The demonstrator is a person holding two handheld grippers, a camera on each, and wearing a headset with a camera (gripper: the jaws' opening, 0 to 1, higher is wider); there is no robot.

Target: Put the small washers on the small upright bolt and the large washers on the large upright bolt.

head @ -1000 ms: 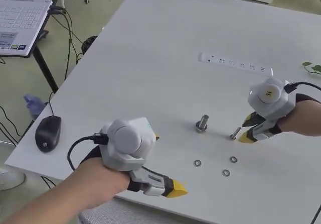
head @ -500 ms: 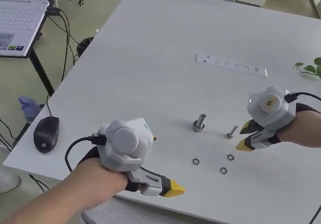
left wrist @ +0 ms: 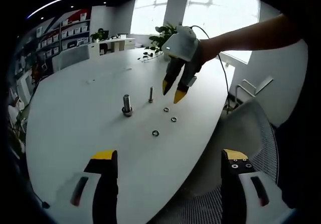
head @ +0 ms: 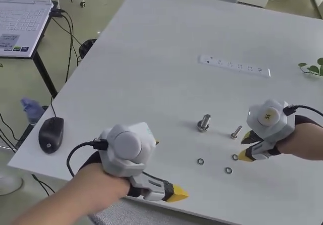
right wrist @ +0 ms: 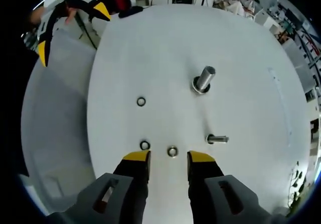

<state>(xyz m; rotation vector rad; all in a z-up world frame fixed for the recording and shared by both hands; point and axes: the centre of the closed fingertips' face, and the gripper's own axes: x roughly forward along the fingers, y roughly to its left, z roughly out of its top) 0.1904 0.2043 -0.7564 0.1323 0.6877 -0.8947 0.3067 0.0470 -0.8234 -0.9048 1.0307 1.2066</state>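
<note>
A large bolt (head: 204, 123) and a small bolt (head: 236, 132) stand upright on the white table (head: 151, 68). Three loose washers lie in front of them: one (head: 200, 161) to the left, one (head: 235, 157) by my right gripper and one (head: 228, 170) nearest the table edge. My right gripper (head: 247, 147) hovers open, low over the right-hand washer. In the right gripper view that washer (right wrist: 172, 151) sits just ahead of the gap between the jaws of the right gripper (right wrist: 168, 158), with another washer (right wrist: 145, 145) beside the left jaw. My left gripper (head: 174, 193) is wide open and empty at the near edge.
A white power strip (head: 234, 66) lies further back on the table. A black mouse (head: 50, 133) rests near the left edge. A laptop (head: 20, 13) sits on a side stand, with cables (head: 70, 28) hanging beside it. A plant leaf (head: 313, 67) shows at the right.
My right gripper has drawn back from the small bolt and come down toward the washers. My left gripper has barely moved. The head camera shifted a little.
</note>
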